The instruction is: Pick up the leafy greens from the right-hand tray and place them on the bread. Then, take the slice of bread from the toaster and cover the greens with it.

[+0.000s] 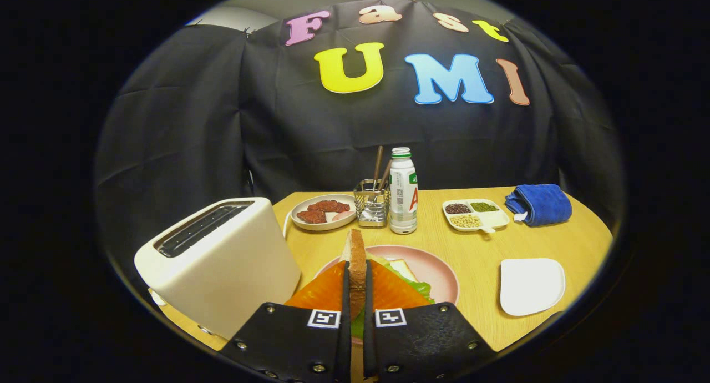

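Observation:
My gripper (355,272) is shut on a slice of bread (355,261), which stands on edge between the two fingers and rises above their tips. Below and just ahead of the fingers lies a pink plate (441,272). On it rests another bread slice (402,269) with leafy greens (416,286) spread over it, partly hidden by the fingers. The white toaster (222,255) stands to the left of the fingers, its slots looking empty.
A white tray (531,286) lies right of the pink plate. Beyond it are a plate of sliced meat (323,211), a wire utensil holder (371,205), a white bottle (403,191), a divided dish of beans (475,213) and a folded blue cloth (541,204).

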Motion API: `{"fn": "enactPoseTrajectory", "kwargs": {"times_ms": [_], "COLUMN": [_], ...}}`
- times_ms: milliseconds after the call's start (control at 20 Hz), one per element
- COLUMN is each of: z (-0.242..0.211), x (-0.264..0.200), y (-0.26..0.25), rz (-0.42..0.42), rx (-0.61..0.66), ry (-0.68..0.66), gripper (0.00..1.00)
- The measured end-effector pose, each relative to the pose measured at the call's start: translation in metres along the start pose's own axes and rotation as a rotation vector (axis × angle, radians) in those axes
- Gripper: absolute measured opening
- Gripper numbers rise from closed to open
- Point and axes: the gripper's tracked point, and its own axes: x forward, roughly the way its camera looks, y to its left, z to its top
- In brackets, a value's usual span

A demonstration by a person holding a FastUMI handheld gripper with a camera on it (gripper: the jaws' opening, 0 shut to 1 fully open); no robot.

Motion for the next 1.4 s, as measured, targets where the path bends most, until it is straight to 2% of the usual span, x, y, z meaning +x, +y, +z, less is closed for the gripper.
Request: {"fn": "enactPoseTrajectory", "kwargs": {"times_ms": [200, 250, 550, 650, 1000, 1400], "z": [0.002, 0.003, -0.001, -0.002, -0.011, -0.011], "x": [0.010, 0.011, 0.015, 0.016, 0.021, 0.012], "y": [-0.013, -0.018, -0.034, -0.038, -0.053, -0.072], "rz": [-0.004, -0.012, -0.027, -0.029, -0.040, -0.094], "rx": [-0.003, -0.006, -0.007, -0.019, -0.011, -0.097], "ry": [0.010, 0.011, 0.020, 0.024, 0.036, -0.024], "gripper": [0.11, 0.15, 0.15, 0.22, 0.27, 0.31]}}
